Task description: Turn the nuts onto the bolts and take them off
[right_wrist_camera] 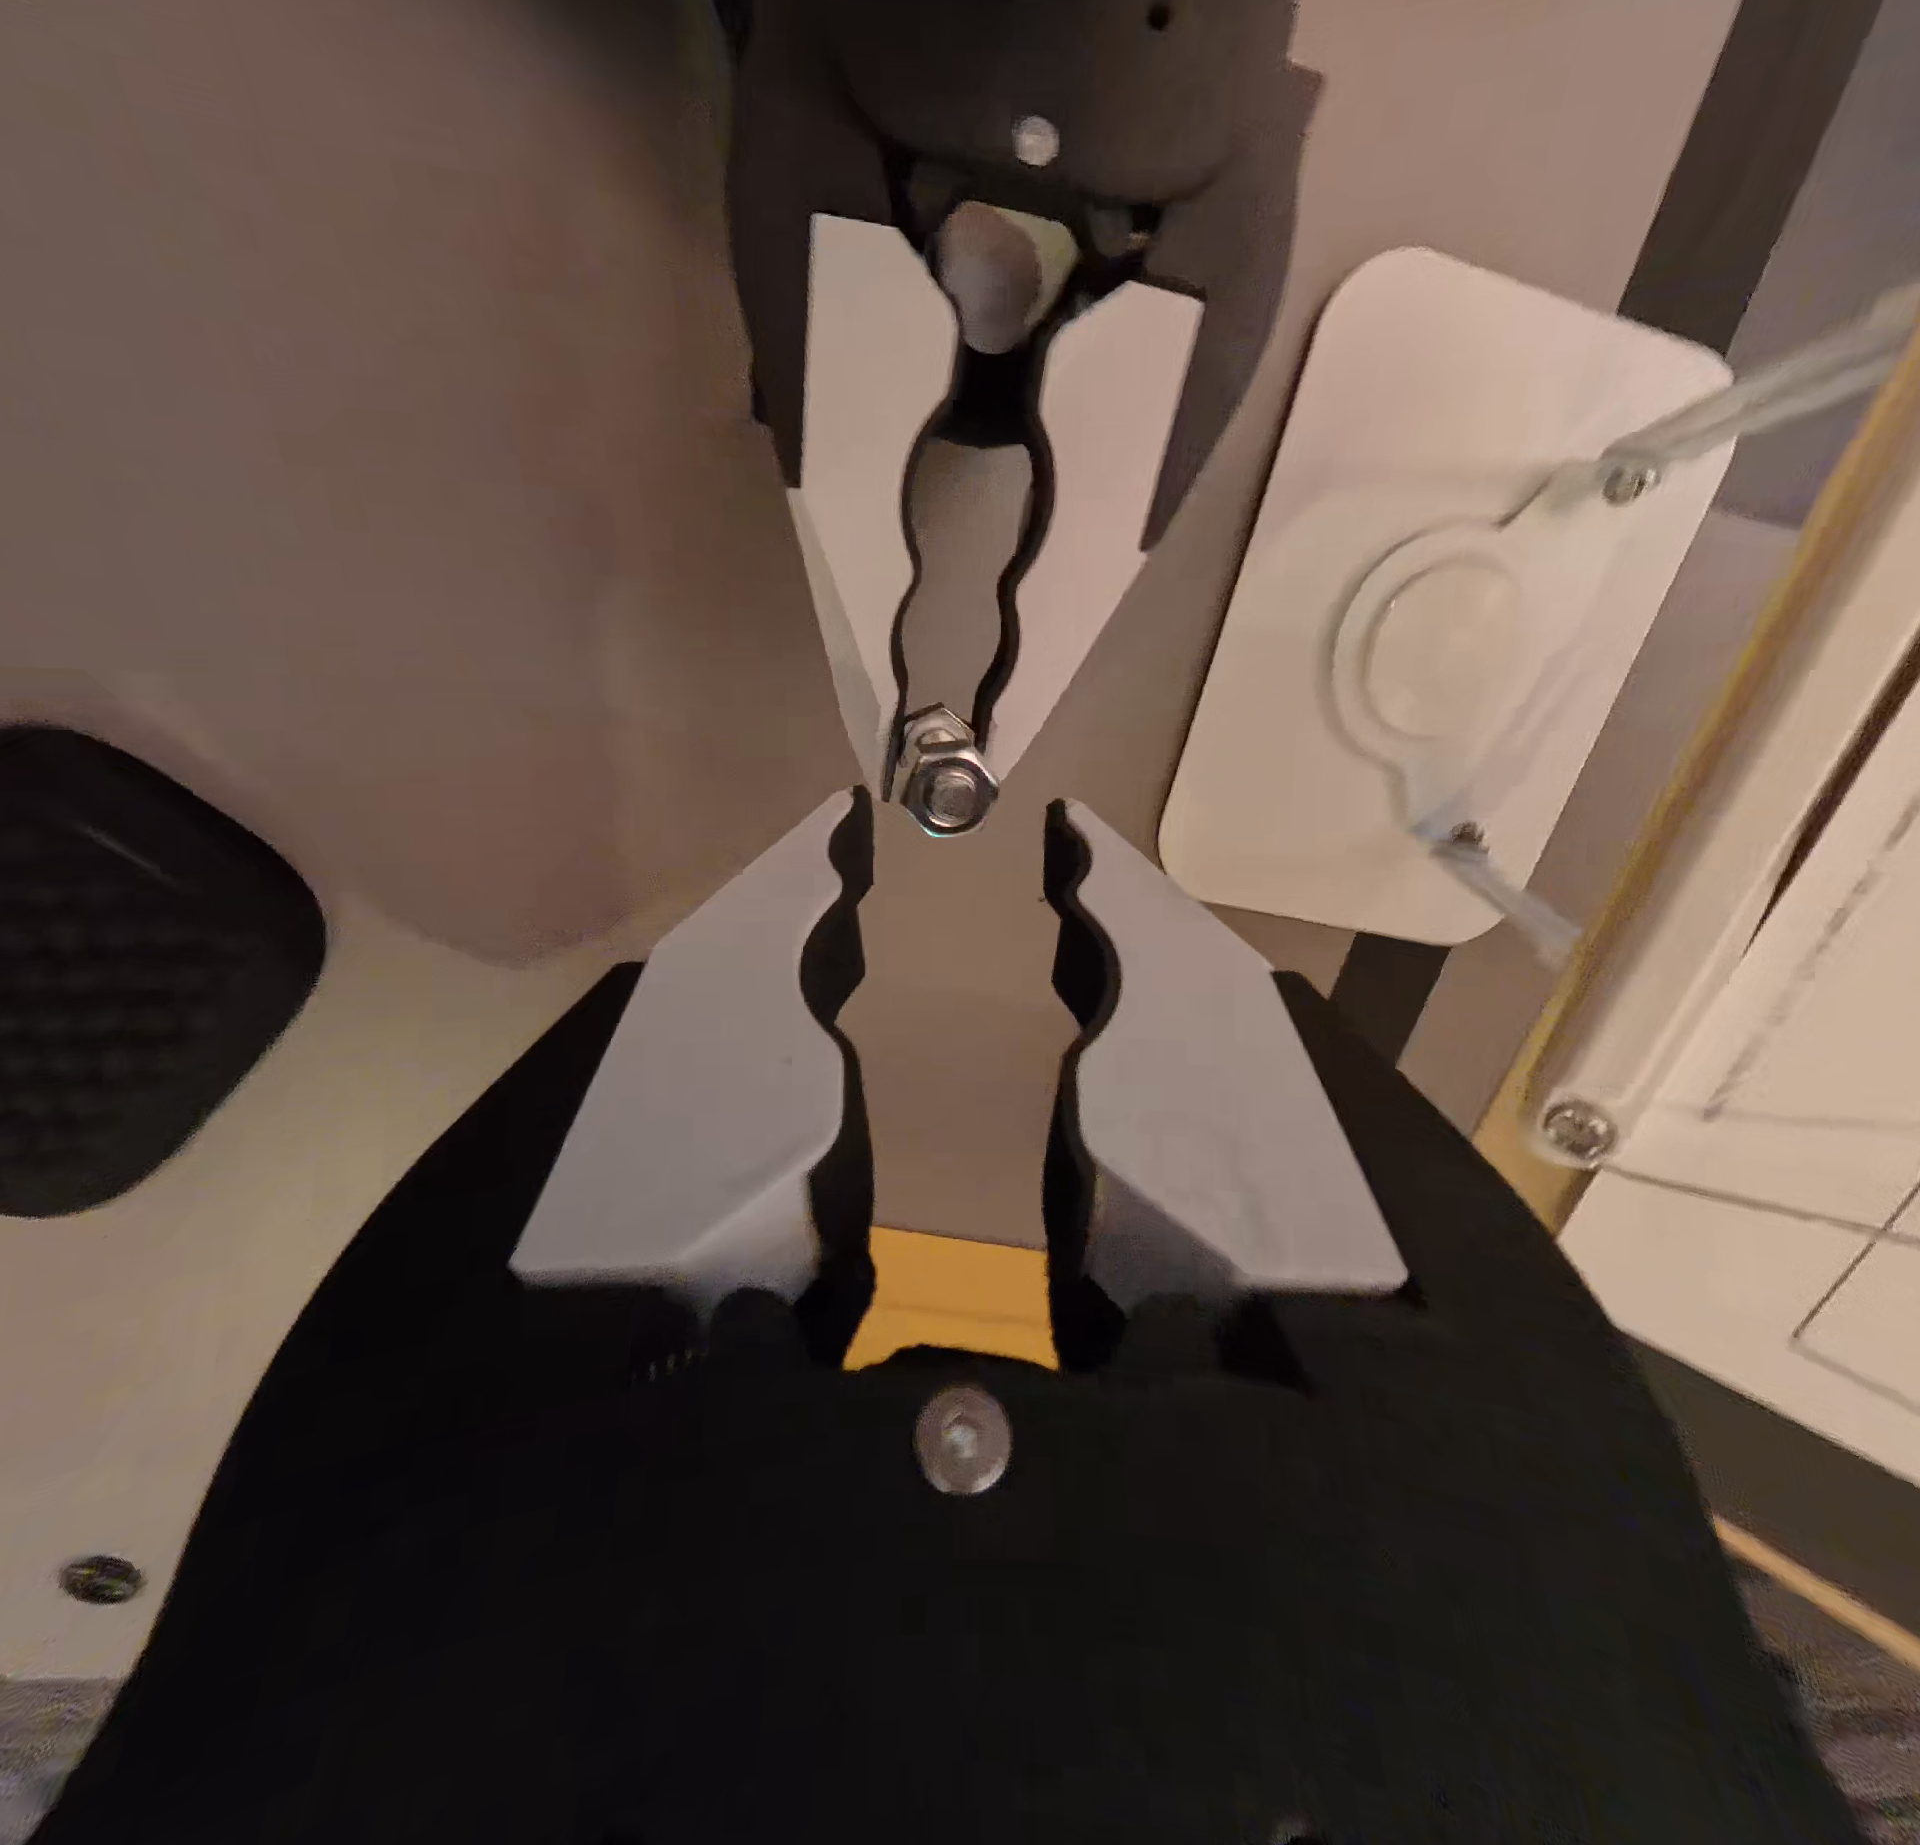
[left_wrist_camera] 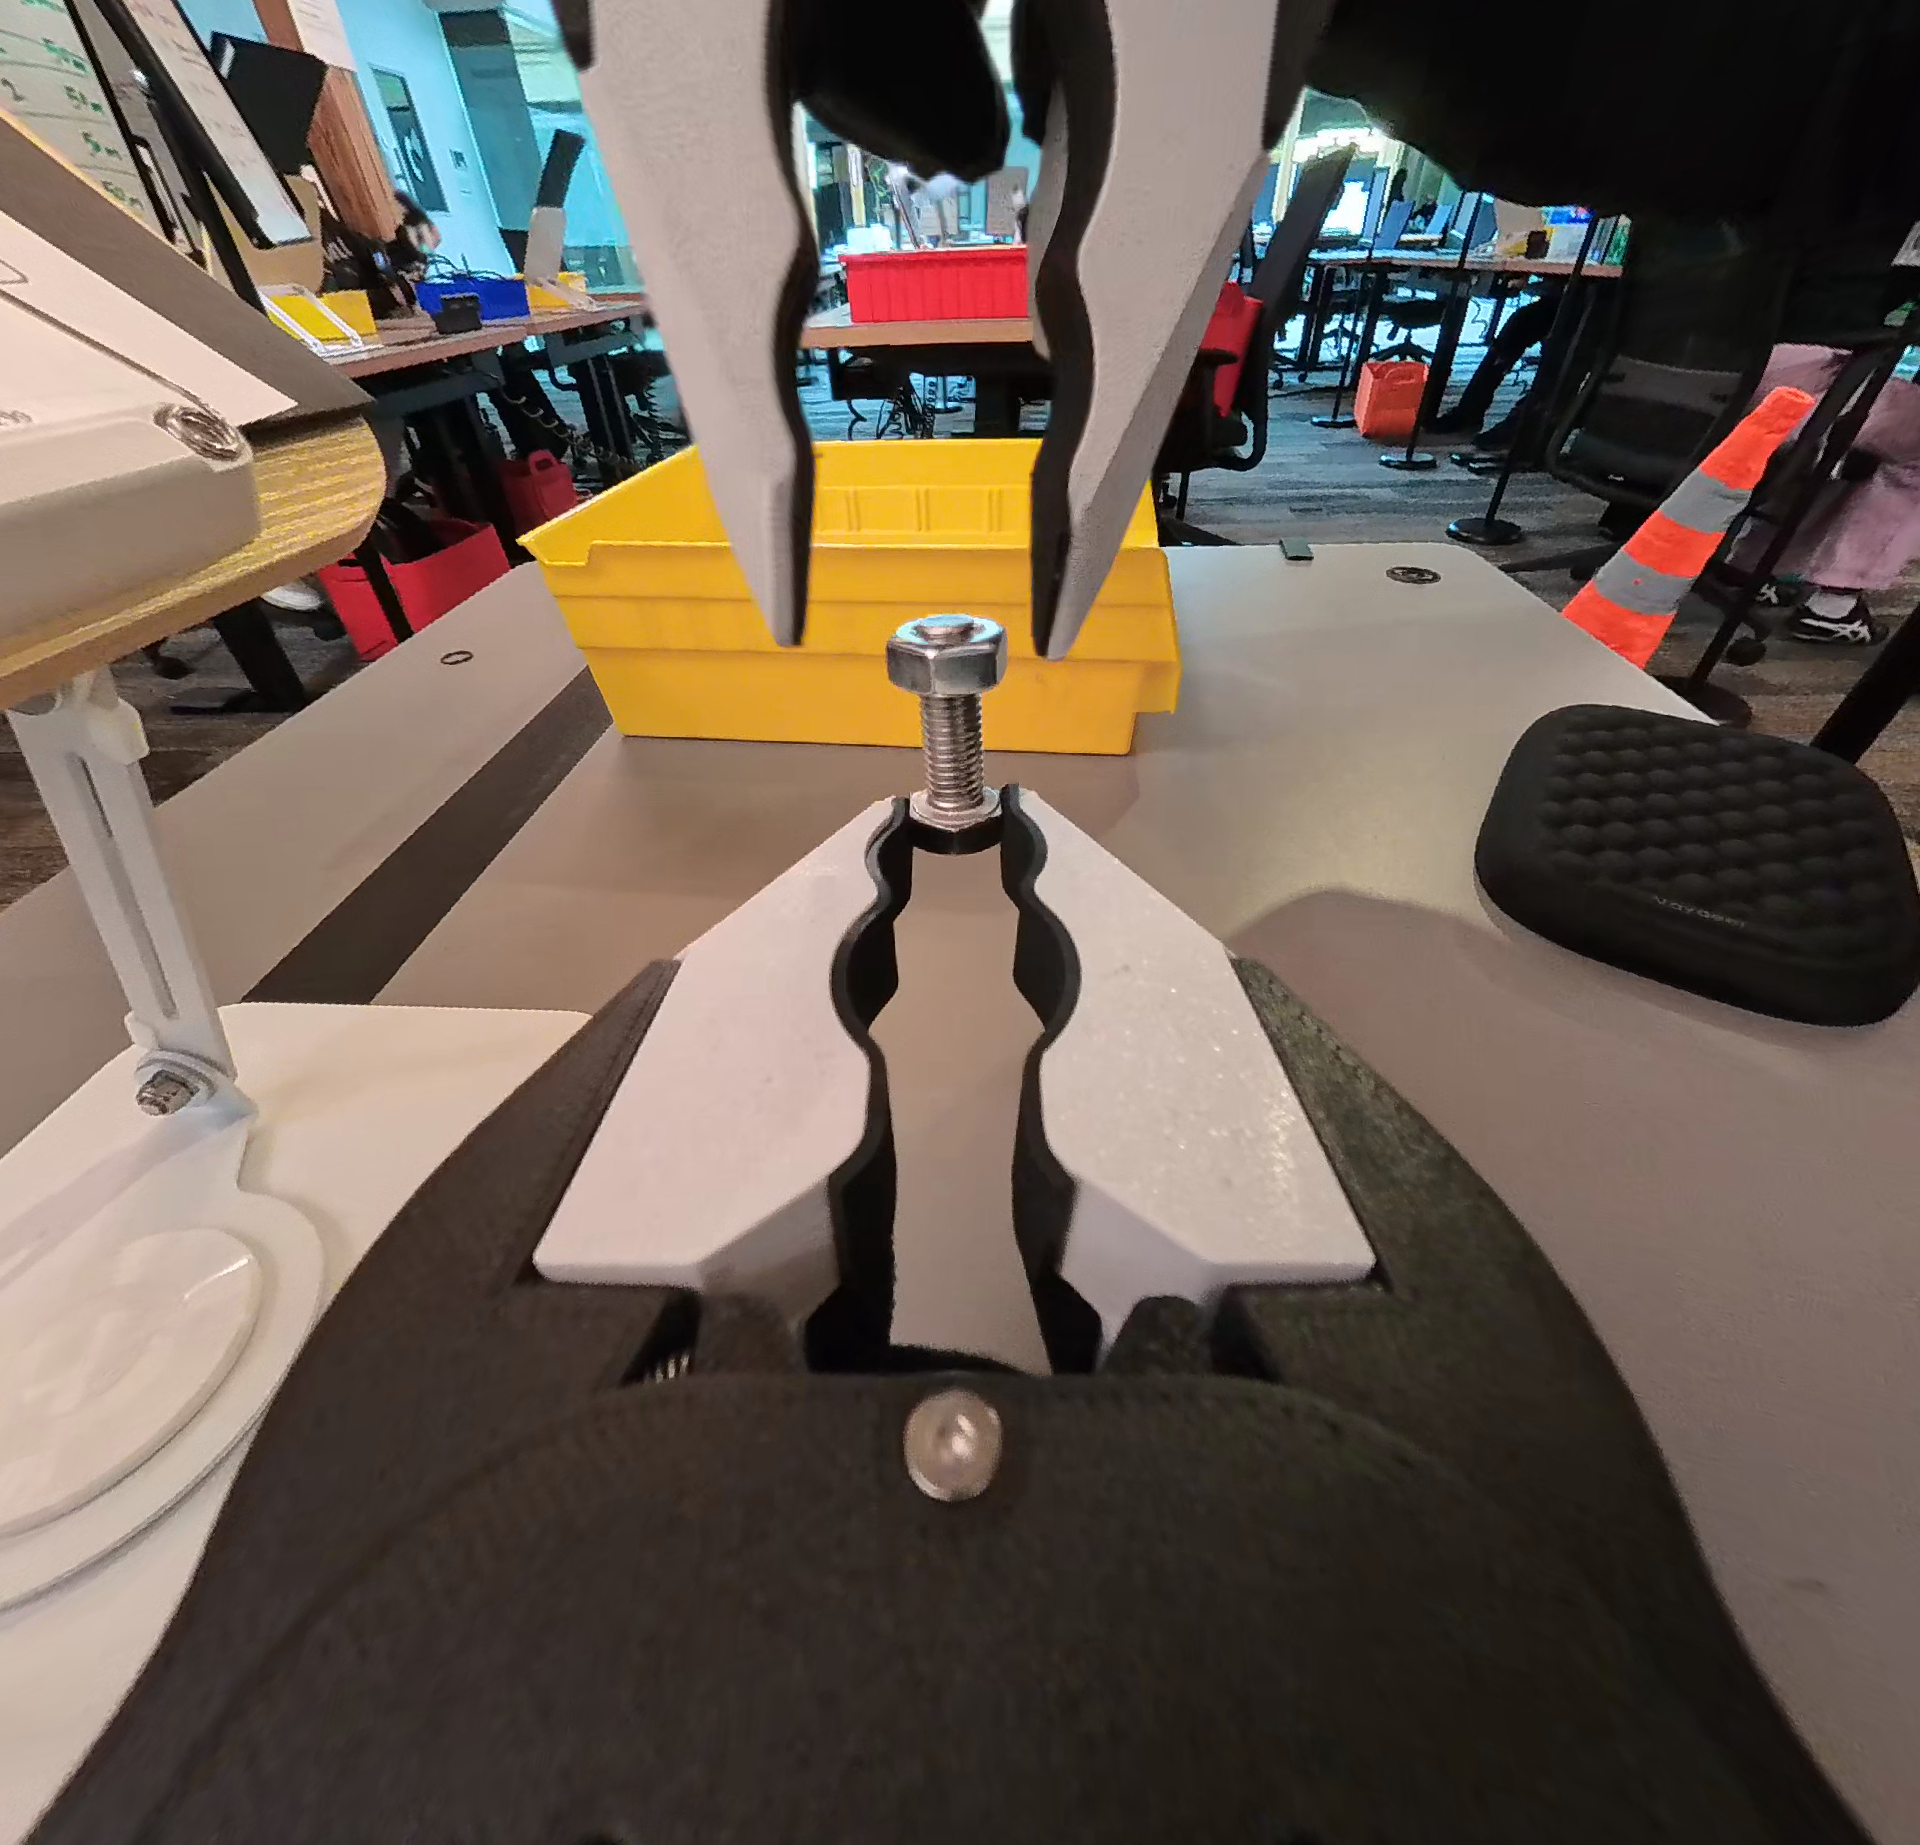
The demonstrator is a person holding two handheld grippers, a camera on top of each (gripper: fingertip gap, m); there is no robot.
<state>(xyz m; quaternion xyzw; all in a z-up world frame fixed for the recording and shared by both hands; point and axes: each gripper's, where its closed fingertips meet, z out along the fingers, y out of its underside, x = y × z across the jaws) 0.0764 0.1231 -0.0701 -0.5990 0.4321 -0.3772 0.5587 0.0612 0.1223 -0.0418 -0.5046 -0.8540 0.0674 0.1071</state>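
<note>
In the left wrist view my left gripper is shut on the head end of a steel bolt and holds it upright just above the grey table. A hex nut sits at the top of the threads. My right gripper comes down from above, open, with one fingertip on each side of the nut and not touching it. In the right wrist view, looking down, the nut lies just beyond my open right gripper, with the left gripper behind it.
A yellow bin stands just behind the bolt. A black padded rest lies to the right, also in the right wrist view. A white stand base sits at the left. An orange cone stands beyond the table. Only a small space, under 4 cm, lies between the two pairs of fingers. My left gripper's tips are some 20 cm from the white stand base.
</note>
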